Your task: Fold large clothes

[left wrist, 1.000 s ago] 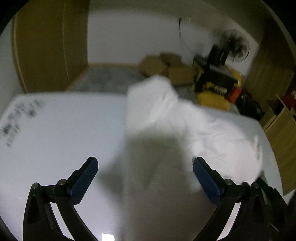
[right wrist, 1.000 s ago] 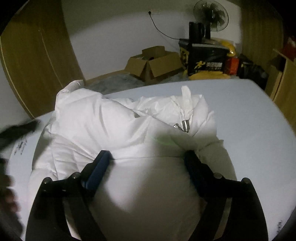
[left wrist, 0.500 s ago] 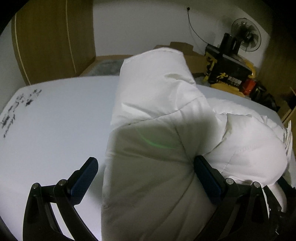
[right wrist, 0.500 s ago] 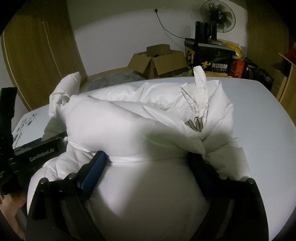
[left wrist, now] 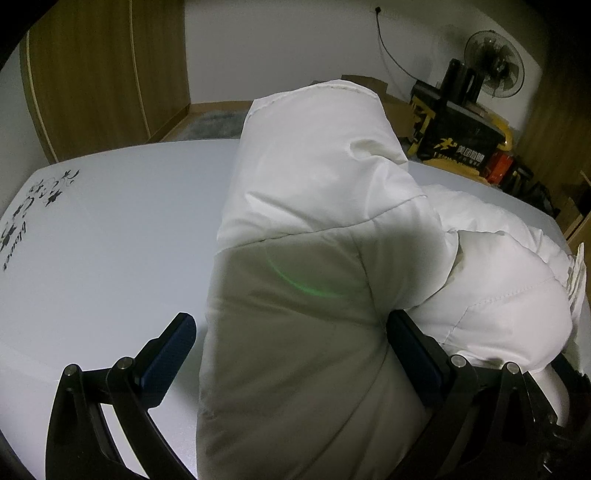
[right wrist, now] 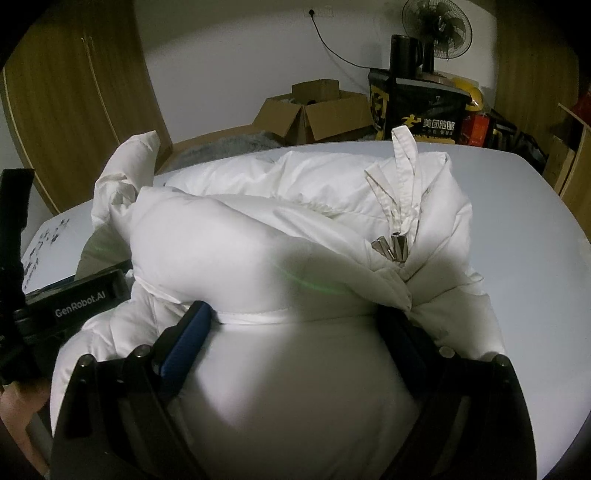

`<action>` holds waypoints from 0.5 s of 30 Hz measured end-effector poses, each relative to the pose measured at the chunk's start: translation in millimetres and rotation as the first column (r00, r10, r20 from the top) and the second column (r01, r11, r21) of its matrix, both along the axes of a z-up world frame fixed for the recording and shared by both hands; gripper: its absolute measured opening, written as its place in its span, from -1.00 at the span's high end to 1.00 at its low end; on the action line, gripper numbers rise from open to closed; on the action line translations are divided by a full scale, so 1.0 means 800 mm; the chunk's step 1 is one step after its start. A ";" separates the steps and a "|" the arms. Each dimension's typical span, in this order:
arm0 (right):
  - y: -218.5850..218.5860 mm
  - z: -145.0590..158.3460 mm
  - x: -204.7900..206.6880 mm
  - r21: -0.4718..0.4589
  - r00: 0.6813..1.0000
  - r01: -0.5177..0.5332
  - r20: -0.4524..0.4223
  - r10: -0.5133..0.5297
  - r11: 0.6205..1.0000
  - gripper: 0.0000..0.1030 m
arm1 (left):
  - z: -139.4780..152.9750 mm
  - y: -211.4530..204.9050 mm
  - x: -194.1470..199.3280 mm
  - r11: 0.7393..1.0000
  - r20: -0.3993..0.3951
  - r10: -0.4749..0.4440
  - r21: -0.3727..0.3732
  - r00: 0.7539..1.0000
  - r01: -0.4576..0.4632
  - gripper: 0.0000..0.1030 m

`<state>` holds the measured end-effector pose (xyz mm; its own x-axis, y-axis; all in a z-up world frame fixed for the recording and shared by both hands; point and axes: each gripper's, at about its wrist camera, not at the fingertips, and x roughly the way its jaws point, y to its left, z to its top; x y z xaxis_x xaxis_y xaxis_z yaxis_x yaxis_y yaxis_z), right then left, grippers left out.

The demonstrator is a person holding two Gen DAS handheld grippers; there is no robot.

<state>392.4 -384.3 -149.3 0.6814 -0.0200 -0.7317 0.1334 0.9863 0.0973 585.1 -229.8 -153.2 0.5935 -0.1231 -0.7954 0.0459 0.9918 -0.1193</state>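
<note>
A puffy white down jacket (left wrist: 325, 206) lies bunched on the pale table (left wrist: 110, 229). My left gripper (left wrist: 291, 350) is open, its jaws wide apart, with a padded part of the jacket bulging between them. In the right wrist view the jacket (right wrist: 295, 240) fills the middle, with white drawstrings and metal tips (right wrist: 395, 247) on top. My right gripper (right wrist: 299, 332) is open too, its jaws set either side of a padded fold. The left gripper's black body (right wrist: 74, 299) shows at the left of that view.
The table's left part carries black printed lettering (left wrist: 22, 229). Beyond the table stand cardboard boxes (right wrist: 317, 110), a black and yellow bag (right wrist: 417, 110), a fan (right wrist: 439, 33) and wooden wardrobes (left wrist: 103, 74).
The left gripper has come in from beside the jacket, which now bulges between its jaws. The right gripper has pushed closer into the jacket. Both stay wide open.
</note>
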 end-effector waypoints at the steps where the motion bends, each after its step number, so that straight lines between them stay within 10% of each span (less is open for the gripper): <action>1: -0.001 -0.001 0.000 0.000 1.000 -0.001 0.000 0.001 1.000 -0.80 | 0.000 -0.001 0.003 1.000 -0.001 -0.001 -0.001 1.000 0.001 -1.00; 15: 0.000 -0.003 0.001 -0.001 1.000 0.000 0.006 0.000 1.000 -0.80 | -0.007 0.004 0.007 1.000 -0.021 -0.011 -0.024 1.000 0.011 -1.00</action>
<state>393.4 -384.5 -151.7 0.6855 -0.0211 -0.7278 0.1331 0.9864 0.0967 591.0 -226.7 -159.0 0.5747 -0.1489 -0.8047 0.0538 0.9881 -0.1444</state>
